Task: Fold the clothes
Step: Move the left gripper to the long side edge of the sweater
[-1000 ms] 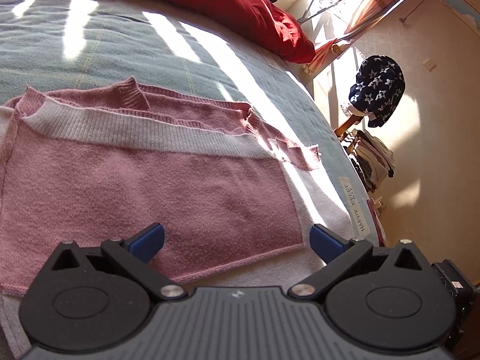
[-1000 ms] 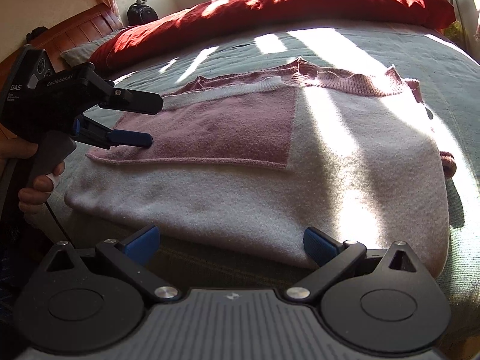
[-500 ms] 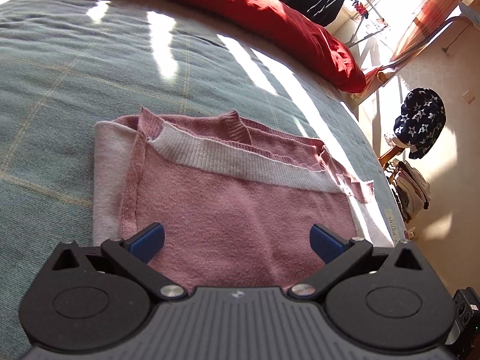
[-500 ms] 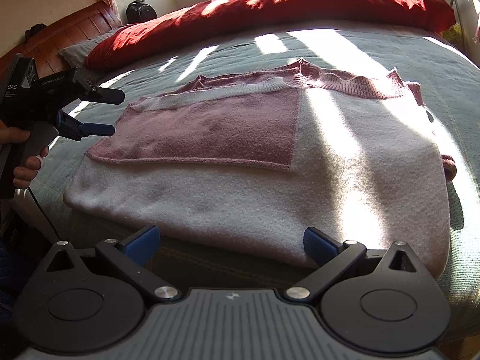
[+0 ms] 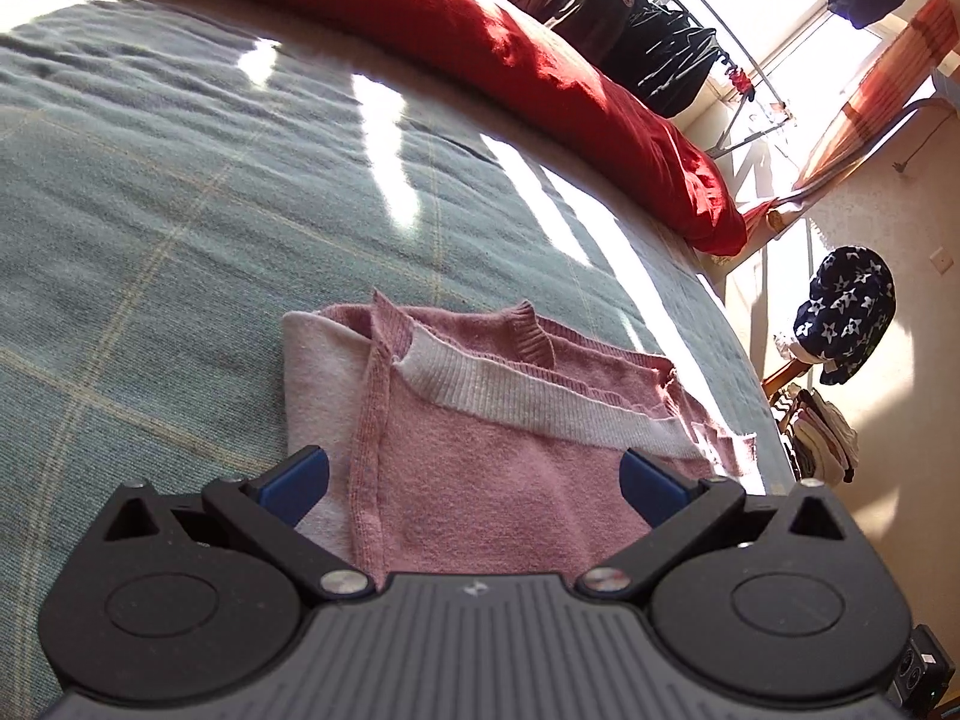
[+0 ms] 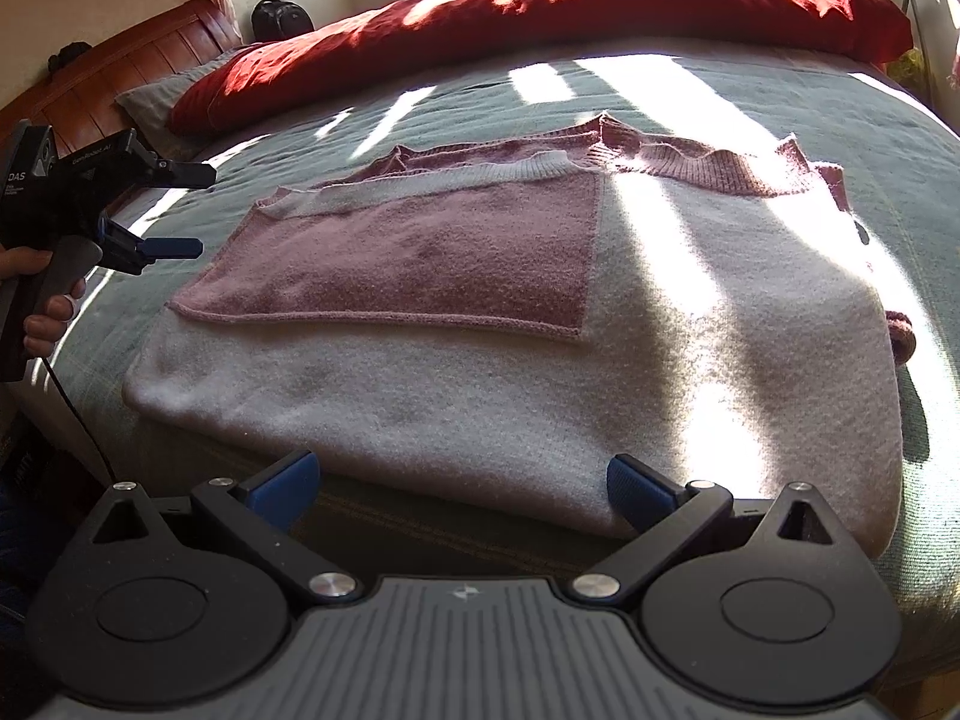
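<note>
Sunlit green bedspread (image 6: 690,90) carries the pink-and-white sweater (image 6: 480,312), part-folded at the bed's near edge. My right gripper (image 6: 459,483) hangs spread wide at the sweater's near hem, empty. My left gripper (image 6: 177,210), jaws parted, hovers off its left side.

Left gripper (image 5: 474,480), right gripper (image 6: 459,489): fingers apart.
</note>
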Tool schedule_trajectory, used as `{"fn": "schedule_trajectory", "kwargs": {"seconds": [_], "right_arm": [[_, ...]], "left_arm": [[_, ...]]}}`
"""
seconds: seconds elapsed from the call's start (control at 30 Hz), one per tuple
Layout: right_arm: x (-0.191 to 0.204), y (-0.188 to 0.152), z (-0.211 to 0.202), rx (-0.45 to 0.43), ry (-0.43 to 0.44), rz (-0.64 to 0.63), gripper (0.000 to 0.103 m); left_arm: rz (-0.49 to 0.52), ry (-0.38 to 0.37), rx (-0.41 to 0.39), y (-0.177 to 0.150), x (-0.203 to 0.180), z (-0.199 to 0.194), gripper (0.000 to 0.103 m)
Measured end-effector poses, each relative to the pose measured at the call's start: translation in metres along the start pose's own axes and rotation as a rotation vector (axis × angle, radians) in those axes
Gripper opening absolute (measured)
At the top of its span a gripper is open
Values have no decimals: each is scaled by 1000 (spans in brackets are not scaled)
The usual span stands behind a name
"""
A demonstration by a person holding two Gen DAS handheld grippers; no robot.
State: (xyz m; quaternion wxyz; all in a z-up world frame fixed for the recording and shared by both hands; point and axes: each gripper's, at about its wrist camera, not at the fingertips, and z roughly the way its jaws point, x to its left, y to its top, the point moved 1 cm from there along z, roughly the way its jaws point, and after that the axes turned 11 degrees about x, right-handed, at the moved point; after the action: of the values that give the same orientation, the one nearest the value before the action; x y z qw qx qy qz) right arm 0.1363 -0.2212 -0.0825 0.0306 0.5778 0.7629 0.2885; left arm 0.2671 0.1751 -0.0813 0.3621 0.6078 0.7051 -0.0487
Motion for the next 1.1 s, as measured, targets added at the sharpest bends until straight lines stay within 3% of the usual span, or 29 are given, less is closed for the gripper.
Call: {"fn": "schedule_trajectory", "kwargs": {"seconds": [0.13,0.37,0.53,0.8,1.1], "right_arm": [[-1,1,-1,2,5,-2,103],[-1,6,-3,-5,19,-10,103],[5,16,-4,-21,30,-39,103],[16,23,2,0,1,-75,103],[17,26,3,5,9,-86,103]], "left_arm": [[-66,-17,41,-1,24,11,102],[-108,-227,141,-6,45,18,102],[-72,-240,201,10,46,31,102],[-77,-278,228,47,49,60,102],[-3,-364,290,6,54,36,100]]}}
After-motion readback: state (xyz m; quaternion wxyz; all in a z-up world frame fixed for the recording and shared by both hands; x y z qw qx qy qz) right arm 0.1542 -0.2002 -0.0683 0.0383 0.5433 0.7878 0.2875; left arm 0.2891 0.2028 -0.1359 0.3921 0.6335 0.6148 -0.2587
